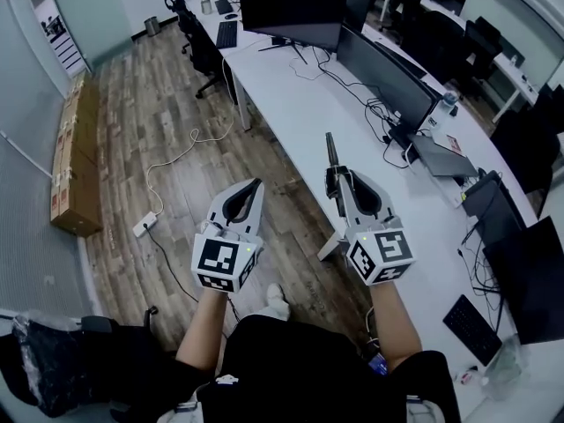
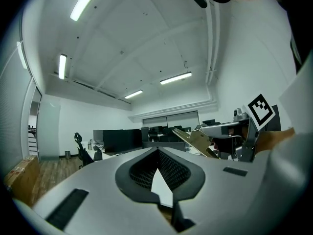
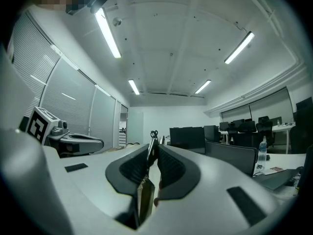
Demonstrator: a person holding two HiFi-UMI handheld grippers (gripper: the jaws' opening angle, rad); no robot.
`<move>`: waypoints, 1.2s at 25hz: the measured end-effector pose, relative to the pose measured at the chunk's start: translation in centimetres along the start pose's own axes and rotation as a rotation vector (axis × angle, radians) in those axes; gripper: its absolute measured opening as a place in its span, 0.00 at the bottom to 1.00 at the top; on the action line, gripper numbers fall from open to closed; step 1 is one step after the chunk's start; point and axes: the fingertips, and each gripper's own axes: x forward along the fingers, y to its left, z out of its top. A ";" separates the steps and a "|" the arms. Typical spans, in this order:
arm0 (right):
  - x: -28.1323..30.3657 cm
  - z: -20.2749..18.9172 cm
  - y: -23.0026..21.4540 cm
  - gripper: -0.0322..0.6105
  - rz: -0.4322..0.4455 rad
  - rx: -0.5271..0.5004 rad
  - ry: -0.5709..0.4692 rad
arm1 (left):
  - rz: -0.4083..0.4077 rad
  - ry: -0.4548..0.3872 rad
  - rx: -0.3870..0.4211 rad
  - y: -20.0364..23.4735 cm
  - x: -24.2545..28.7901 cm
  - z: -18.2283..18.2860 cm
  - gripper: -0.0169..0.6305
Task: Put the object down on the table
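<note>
Here, right hand-held gripper (image 1: 335, 179) clamps a thin object (image 1: 330, 151), perhaps a tool; left hand-held gripper (image 1: 257, 184) closed, empty.

The thin object (image 3: 145, 199) in the right gripper (image 3: 152, 150) is covered in its middle by the jaws that press on it. The narrow end that comes out past the tips, with two small loops, is too small to say what tool it is. In the head view the person's body (image 1: 291, 364) is cut off by the lower edge, and the monitor (image 1: 533, 276) by the right edge.
</note>
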 end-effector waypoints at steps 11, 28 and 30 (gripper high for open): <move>6.7 0.2 0.8 0.13 -0.063 -0.024 0.023 | -0.078 -0.001 -0.022 6.4 3.9 -0.4 0.05; 9.4 -0.4 -2.0 0.13 -0.091 -0.059 0.045 | -0.156 -0.040 -0.013 6.1 8.2 0.0 0.05; 9.8 -0.6 -2.8 0.13 -0.092 -0.058 0.048 | -0.160 -0.032 -0.015 5.9 9.1 -0.3 0.05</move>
